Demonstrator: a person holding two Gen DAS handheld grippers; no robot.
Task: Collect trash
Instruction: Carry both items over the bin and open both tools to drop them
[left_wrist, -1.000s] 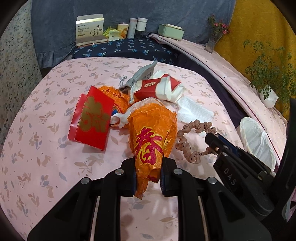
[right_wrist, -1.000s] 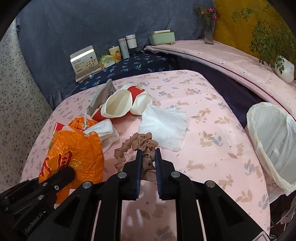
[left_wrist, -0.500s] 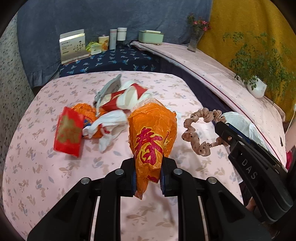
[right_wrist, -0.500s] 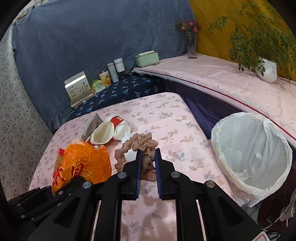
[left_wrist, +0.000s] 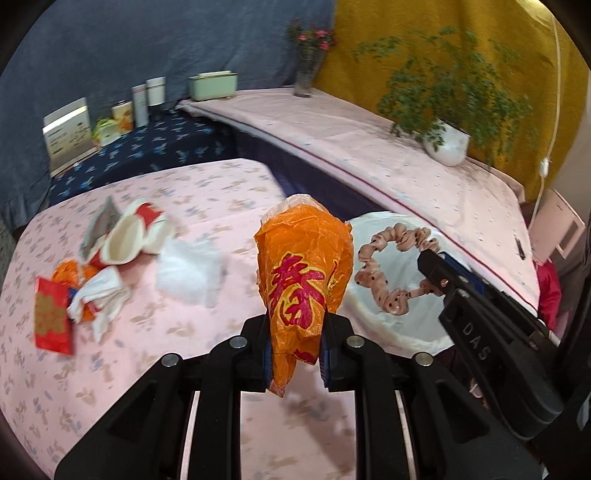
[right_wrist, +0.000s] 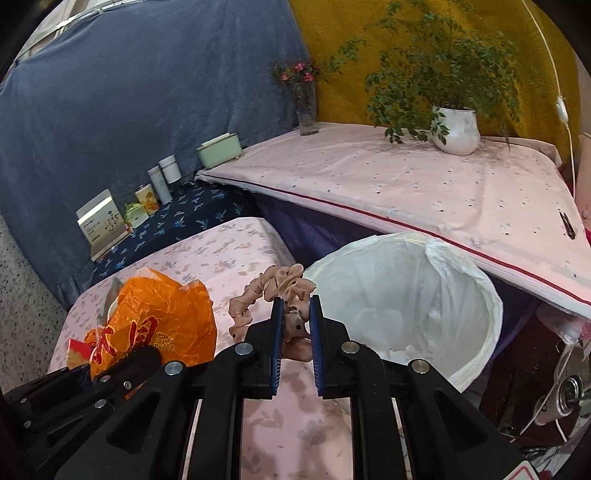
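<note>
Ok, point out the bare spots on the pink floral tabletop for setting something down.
Free: the near strip between the red envelope and the left gripper, and the far part behind the red-and-white paper cups. Crowded: the left-middle, with the white tissue.

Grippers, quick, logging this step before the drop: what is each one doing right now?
Left gripper: shut on the orange plastic bag.
Right gripper: shut on the pink scrunchie, beside the white-lined bin.

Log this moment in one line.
left gripper: holds orange bag | right gripper: holds scrunchie | bin: nearby
</note>
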